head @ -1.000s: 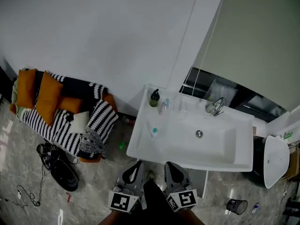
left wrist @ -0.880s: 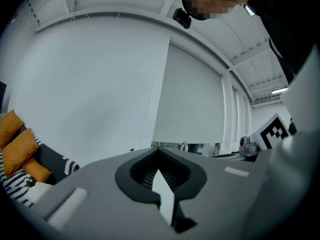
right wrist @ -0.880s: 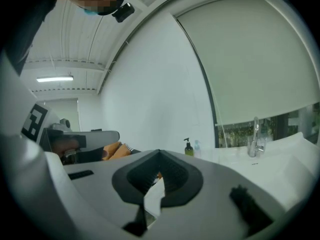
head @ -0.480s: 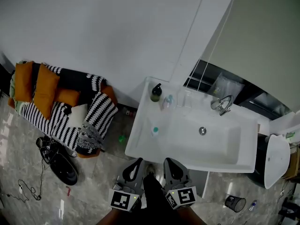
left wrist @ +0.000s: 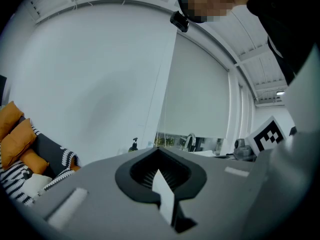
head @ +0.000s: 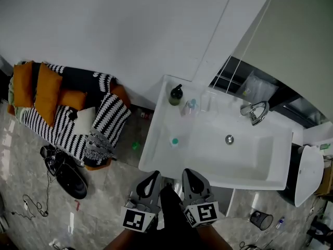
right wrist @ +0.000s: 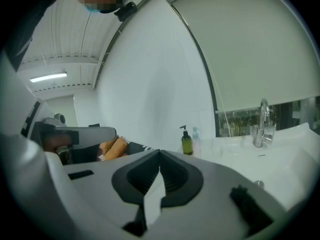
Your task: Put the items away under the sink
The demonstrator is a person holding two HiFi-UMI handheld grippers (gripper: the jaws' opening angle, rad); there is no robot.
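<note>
Currently left gripper (head: pixel 152 177) and right gripper (head: pixel 187 175) are both closed, empty. Soap bottle (head: pixel 176 95) at sink's (head: pixel 153 150) back-left corner: likely rigid, slick, light. Grab mid-body, not the pump.

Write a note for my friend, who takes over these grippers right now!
Left hand-held gripper: shut, empty, just in front of the sink.
Right hand-held gripper: shut, empty, right beside the left one.
Things: green pump bottle and clear bottle with a teal cap stand at the sink's back left corner. A small teal-topped item sits on the sink's left ledge.
Done: nothing is put away yet.
Left: pick up each item and put it under the sink. That space can't be seen from here.
</note>
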